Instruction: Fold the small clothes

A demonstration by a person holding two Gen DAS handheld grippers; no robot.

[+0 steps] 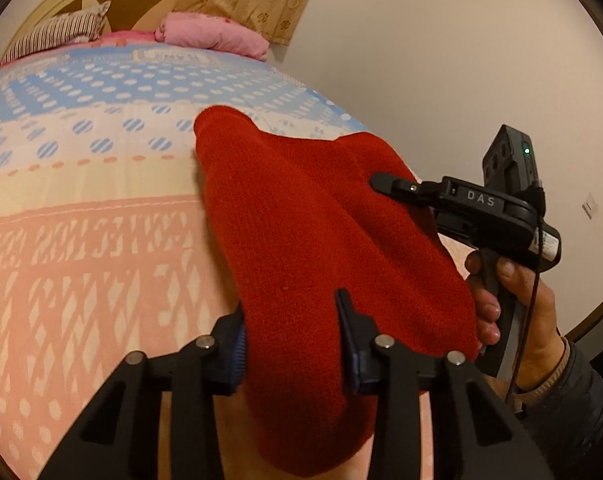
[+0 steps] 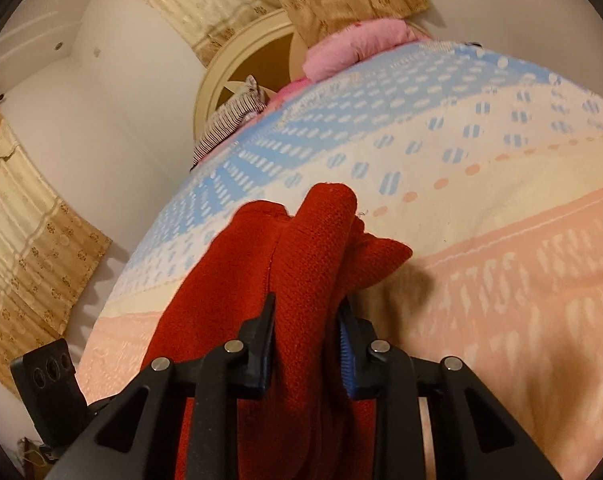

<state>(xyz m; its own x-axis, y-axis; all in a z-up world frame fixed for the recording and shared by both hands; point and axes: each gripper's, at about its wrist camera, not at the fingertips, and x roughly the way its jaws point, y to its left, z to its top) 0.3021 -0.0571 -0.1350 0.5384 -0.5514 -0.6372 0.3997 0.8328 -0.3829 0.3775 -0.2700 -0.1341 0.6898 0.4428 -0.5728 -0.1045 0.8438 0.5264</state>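
I have a soft, ribbed-knit red garment (image 1: 301, 240) clamped between the pads of both my left gripper (image 1: 293, 344) and right gripper (image 2: 307, 344), hanging bunched over the patterned bedspread (image 1: 81, 220). Its long axis runs from near me toward the far headboard (image 2: 237, 68).

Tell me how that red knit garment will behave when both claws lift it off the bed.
The red knit garment will probably flop: it already sags and bunches between the left claw and the right claw. Its fuzzy ribbed knit looks grippy, so slipping seems unlikely. It looks light for its size, though unheld parts will likely droop.
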